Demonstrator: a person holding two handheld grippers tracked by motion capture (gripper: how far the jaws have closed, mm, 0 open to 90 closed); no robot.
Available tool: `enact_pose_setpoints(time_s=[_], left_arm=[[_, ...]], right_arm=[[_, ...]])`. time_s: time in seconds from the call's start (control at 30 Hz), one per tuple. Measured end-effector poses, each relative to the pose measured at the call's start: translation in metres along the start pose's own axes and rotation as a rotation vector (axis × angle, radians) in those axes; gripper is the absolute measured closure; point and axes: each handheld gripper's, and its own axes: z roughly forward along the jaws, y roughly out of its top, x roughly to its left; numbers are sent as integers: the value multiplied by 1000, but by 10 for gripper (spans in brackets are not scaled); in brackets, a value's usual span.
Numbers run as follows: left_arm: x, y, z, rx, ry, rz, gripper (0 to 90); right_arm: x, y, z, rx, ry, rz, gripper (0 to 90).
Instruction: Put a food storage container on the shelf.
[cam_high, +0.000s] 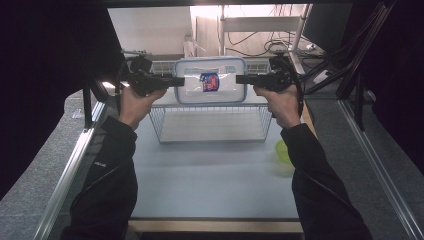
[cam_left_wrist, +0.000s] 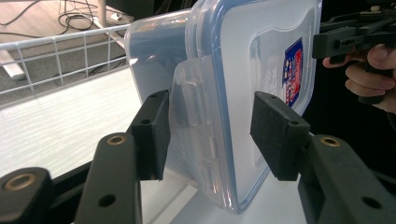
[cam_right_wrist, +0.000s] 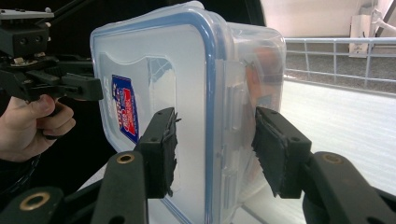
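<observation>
On the container (cam_high: 210, 80) lid, a red-and-blue label (cam_high: 209, 82), writing unreadable.

The pale blue-grey worktop (cam_high: 210, 175) has a wooden front edge and metal rails (cam_high: 65, 175) along both sides. Grey carpet floor (cam_high: 35, 150) spreads out to the left and right of it. Dark curtains (cam_high: 45, 50) hang on both sides, leaving the corners nearly black. Beyond the far end, bright light falls on a white wall (cam_high: 150, 30) and a white table frame (cam_high: 260, 24), with black cables (cam_high: 260, 47) tangled on the floor beneath it. A dark monitor (cam_high: 327, 22) stands at the far right.
</observation>
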Motion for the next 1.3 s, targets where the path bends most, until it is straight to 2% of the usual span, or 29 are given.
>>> enact_pose_setpoints(time_s=[0.2,0.33,0.5,0.63,0.8,0.9,1.03,1.13,1.2,1.23,1.27,1.3], left_arm=[[2,0,7,5,13,6,485],[3,-1,9,-13,14,14,488],[2,-3,11,-29,24,65,481],[-1,-4,13,-38,60,107,454],[-3,-2,15,-32,110,133,430],[-3,-3,15,-32,115,133,421],[-2,-3,17,-27,124,136,409],[-4,-4,21,10,175,172,425],[-3,-6,25,16,184,173,411],[-2,-6,24,-9,161,157,428],[-1,-5,25,4,162,152,462],[-2,-6,26,33,175,175,485]], right_arm=[[-7,1,4,0,-13,4,494],[-11,0,7,-5,-19,3,484],[-15,-1,8,-13,-13,-3,482],[-14,-1,9,-17,-23,-33,479],[-15,-2,9,-27,-28,-39,477],[-16,-1,10,-28,-30,-37,472],[-15,0,13,-27,-49,-53,450],[-13,-1,14,-22,-68,-65,422],[-14,-2,14,-24,-87,-68,430],[-14,-2,13,-22,-102,-79,436],[-14,-2,13,-15,-124,-90,432],[-15,-3,13,-14,-133,-96,454]])
